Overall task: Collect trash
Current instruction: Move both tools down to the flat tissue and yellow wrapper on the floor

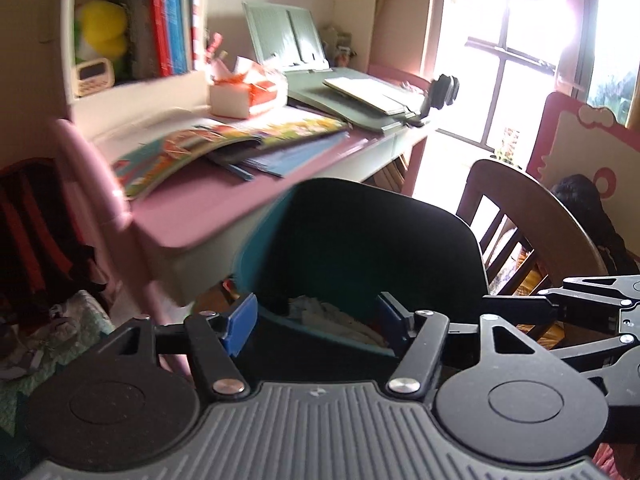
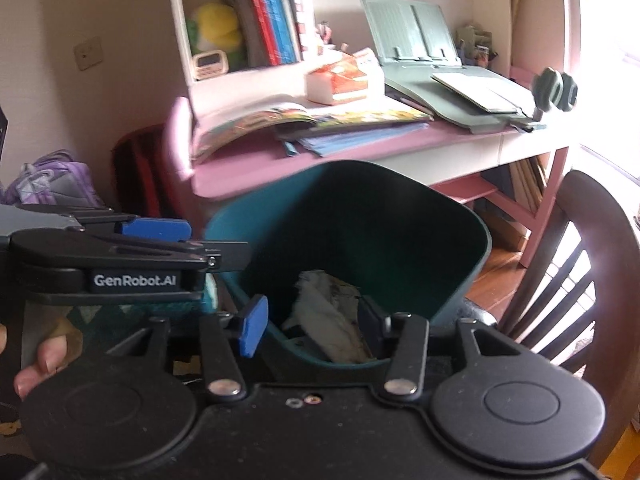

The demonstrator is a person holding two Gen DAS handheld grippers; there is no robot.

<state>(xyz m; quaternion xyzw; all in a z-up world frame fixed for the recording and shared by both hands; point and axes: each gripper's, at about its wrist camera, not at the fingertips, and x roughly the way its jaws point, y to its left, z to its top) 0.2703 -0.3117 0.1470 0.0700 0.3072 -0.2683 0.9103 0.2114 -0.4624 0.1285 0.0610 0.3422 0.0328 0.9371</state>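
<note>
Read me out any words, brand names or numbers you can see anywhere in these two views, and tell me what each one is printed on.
"GenRobot.AI": white lettering on the side of the black left gripper, seen in the right wrist view.
Colourful open picture book on the pink desk: print too blurred to read.
Red and blue book spines on the white shelf: no text legible.
Small cream clock: display unreadable.
Nothing else readable in either view.

Two wrist fisheyes, side by side, close above a teal bin, facing the pink desk; both shared.
</note>
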